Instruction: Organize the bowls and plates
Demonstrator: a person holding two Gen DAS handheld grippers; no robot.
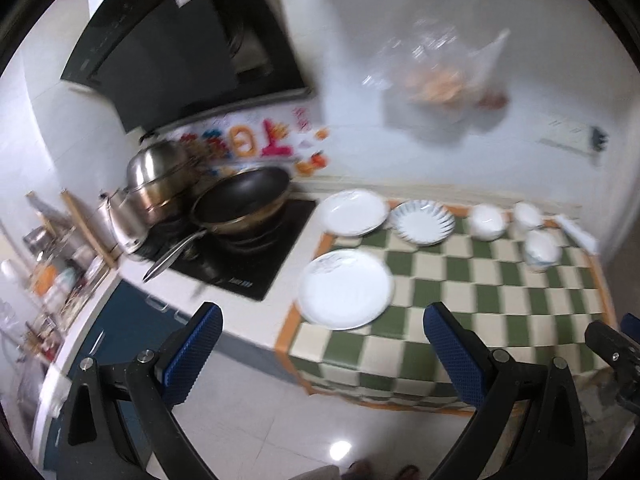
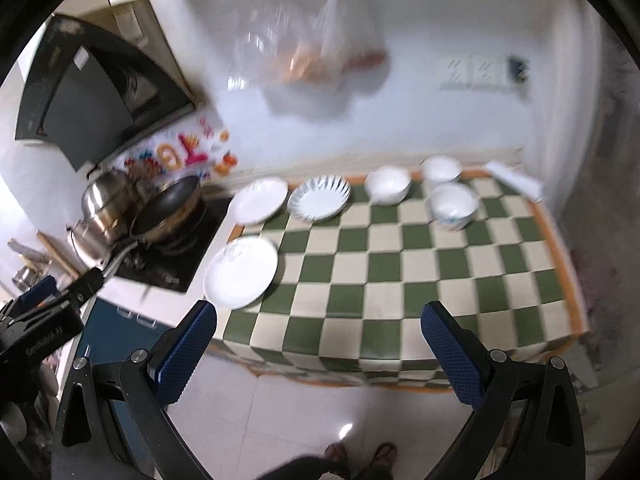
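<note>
On a green and cream checked cloth (image 1: 480,292) (image 2: 400,272) lie two white plates, one at the near left (image 1: 346,288) (image 2: 241,272) and one behind it (image 1: 355,212) (image 2: 258,200). A ribbed blue-rimmed plate (image 1: 423,222) (image 2: 319,198) lies beside that. Three white bowls stand at the back right: one (image 1: 487,221) (image 2: 388,185), one (image 1: 528,215) (image 2: 441,169), and one with a blue pattern (image 1: 542,250) (image 2: 455,206). My left gripper (image 1: 324,348) and right gripper (image 2: 318,344) are open and empty, held above the floor in front of the table.
A black hob (image 1: 244,252) (image 2: 172,248) at the left carries a dark wok (image 1: 240,200) (image 2: 168,204) and steel pots (image 1: 156,184). A range hood (image 1: 180,48) hangs above. A plastic bag (image 1: 440,76) (image 2: 304,40) hangs on the wall. A rack (image 1: 56,264) stands far left.
</note>
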